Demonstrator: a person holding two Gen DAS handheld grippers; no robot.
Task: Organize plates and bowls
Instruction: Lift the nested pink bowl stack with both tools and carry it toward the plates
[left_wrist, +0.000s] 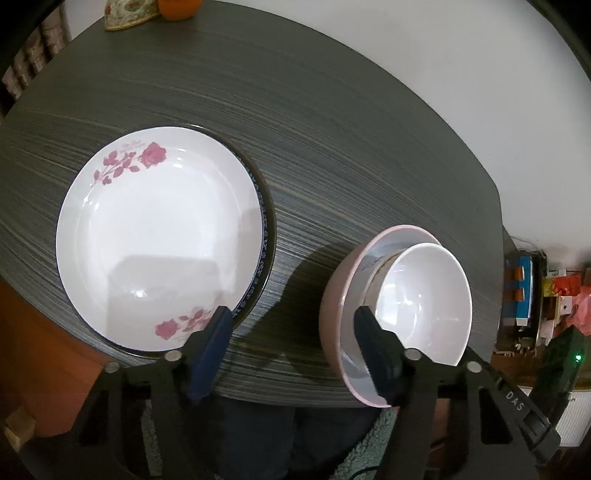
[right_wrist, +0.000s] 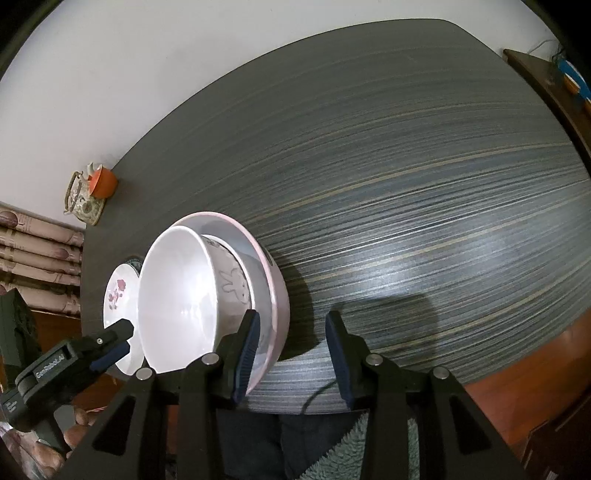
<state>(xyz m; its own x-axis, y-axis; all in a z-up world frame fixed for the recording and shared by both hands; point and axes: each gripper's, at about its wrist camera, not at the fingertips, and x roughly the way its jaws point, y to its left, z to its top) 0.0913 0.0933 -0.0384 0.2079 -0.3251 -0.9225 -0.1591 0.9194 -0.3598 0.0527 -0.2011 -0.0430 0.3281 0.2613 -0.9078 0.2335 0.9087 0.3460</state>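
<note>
Plates and bowls sit in two groups on a dark striped-grain table, near its front edge. Left group: white rose-print plate stacked on a blue-patterned plate, of which only a rim crescent shows on the right side. Right group: white bowl nested inside a pink bowl; inner bowl sits tilted, rim raised above the pink rim. In the right wrist view the white bowl's outer wall carries a grey rabbit drawing. The two groups are apart, w/ bare tabletop and shadow between.

Left gripper: jaws spread wide, grasping nothing. Left fingertip lies over the near rim of the rose plate; right fingertip lies over the near rim of the bowls. Contact vs. overlap cannot be told from either view. Seen from the right wrist cam, this gripper comes in low at left, tip in front of the rose plate.

Right gripper: jaws apart, nothing between them. Left finger overlaps the near side of the pink bowl; touching or not, cannot tell. Right finger is over bare table, clear of the bowls.

Background: orange cup and a floral-print container at the far table corner by a white wall; cluttered shelf at right in the left wrist view.
</note>
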